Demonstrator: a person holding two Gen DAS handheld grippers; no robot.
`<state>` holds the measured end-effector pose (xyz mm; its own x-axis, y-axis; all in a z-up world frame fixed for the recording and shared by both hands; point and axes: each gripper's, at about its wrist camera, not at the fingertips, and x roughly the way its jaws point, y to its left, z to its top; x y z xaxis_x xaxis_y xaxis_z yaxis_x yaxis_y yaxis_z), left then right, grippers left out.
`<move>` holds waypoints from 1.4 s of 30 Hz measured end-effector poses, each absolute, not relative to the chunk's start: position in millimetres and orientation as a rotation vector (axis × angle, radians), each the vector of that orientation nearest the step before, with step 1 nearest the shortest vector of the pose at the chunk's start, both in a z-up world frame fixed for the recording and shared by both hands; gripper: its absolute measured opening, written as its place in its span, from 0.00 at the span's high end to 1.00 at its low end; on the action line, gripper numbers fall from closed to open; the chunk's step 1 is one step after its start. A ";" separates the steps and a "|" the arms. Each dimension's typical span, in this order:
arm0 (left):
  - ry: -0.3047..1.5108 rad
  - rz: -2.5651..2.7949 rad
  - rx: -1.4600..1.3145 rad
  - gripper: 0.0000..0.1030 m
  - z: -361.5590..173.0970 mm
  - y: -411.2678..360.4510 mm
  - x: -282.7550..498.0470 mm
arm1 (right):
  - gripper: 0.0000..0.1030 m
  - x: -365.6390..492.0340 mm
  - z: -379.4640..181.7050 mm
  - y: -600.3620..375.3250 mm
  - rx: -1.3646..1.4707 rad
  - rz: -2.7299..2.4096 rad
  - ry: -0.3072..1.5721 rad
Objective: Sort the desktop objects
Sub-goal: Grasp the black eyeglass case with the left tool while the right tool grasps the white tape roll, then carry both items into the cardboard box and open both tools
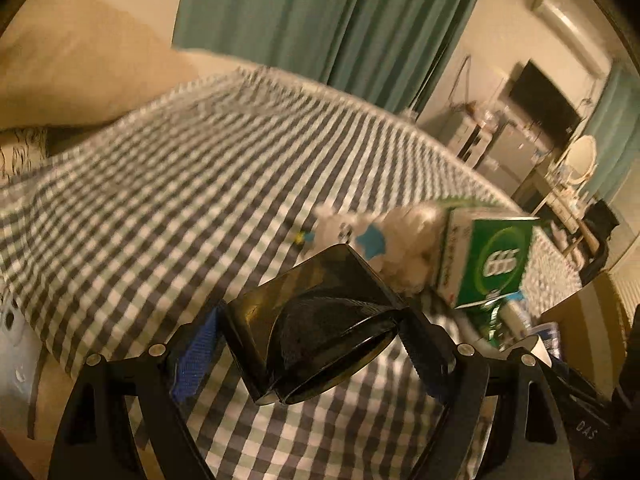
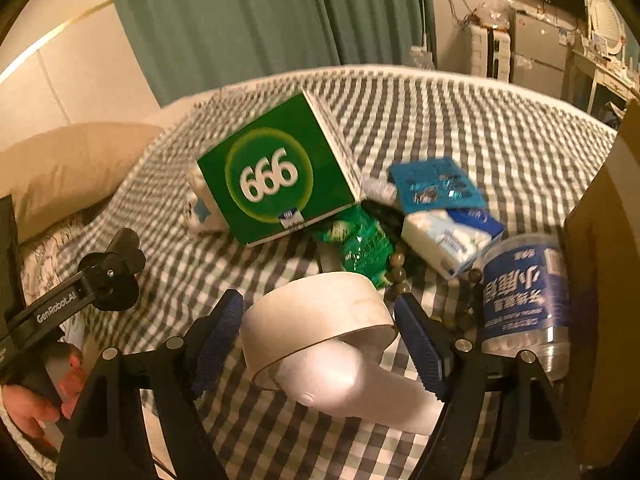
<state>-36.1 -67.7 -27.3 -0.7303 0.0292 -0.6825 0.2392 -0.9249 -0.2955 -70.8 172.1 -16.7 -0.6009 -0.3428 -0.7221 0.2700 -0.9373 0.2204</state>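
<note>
The left hand-held gripper [image 1: 316, 344] clamps a black glossy case [image 1: 316, 320] by its ends; a slip would drop it. The right hand-held gripper [image 2: 320, 340] brackets a white tape roll [image 2: 320, 320], its pads seemingly not pressing. Beyond the roll, the tilted green box [image 2: 276, 176] could topple onto the checked bedspread [image 2: 480, 120]. Farther off hang green curtains [image 2: 240, 20].
</note>
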 end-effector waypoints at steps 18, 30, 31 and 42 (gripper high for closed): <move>0.260 -2.914 0.971 0.15 2.0 -18.2 -15.8 | 0.25 -45.2 34.1 183.5 0.909 -2.592 -0.300; 0.196 -2.890 1.023 0.15 55.2 15.6 2.1 | 0.25 4.7 77.6 206.7 0.905 -2.685 -0.338; 0.183 -2.905 1.014 0.15 61.0 18.9 4.5 | 0.25 8.1 82.8 209.3 0.895 -2.690 -0.346; 0.120 -3.036 0.875 0.15 120.3 60.3 35.4 | 0.25 44.6 135.7 229.0 0.779 -2.763 -0.351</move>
<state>35.4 60.3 120.3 -0.8466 0.0403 -0.5307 0.0018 -0.9969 -0.0786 44.6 229.0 135.7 -0.8260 -0.3004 -0.4770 0.1716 -0.9400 0.2948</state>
